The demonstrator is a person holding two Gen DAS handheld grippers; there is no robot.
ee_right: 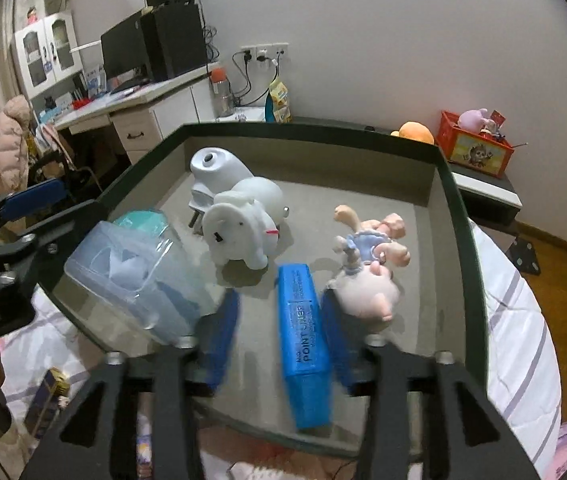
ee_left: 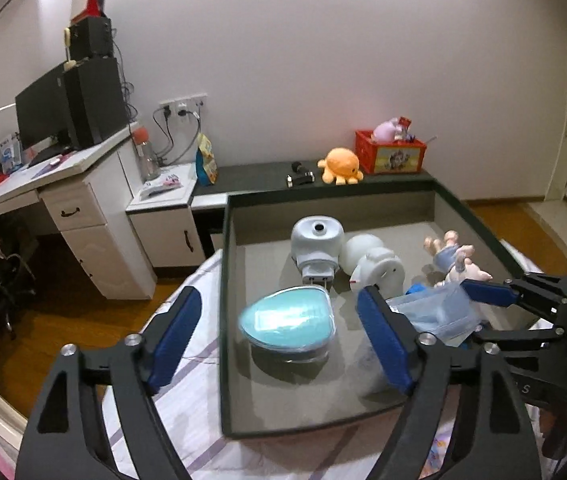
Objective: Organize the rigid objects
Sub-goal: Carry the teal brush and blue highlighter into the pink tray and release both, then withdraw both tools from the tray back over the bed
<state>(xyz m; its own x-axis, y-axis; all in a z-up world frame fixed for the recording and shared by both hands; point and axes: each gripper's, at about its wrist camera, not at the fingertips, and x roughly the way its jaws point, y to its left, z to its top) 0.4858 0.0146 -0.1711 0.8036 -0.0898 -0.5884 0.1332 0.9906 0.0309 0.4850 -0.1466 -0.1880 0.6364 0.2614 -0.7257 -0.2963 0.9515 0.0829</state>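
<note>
A dark-rimmed grey tray (ee_left: 225, 280) on the bed holds a teal heart-shaped box (ee_left: 289, 322), a white plug-in device (ee_left: 317, 246), a white elephant toy (ee_left: 377, 270), a doll figure (ee_left: 453, 258) and a clear plastic box (ee_left: 437, 312). My left gripper (ee_left: 279, 338) is open, its jaws astride the teal box, not touching it. In the right wrist view my right gripper (ee_right: 279, 338) is open around a blue case (ee_right: 303, 340) lying on the tray floor (ee_right: 423, 280). The clear box (ee_right: 135, 276), elephant (ee_right: 239, 228) and doll (ee_right: 371, 264) lie ahead.
A white desk (ee_left: 67, 176) with a monitor stands left. On the dark shelf (ee_left: 267, 172) behind the tray sit an orange plush octopus (ee_left: 341, 166) and a red toy crate (ee_left: 389, 152). Striped bedding (ee_right: 515, 312) surrounds the tray.
</note>
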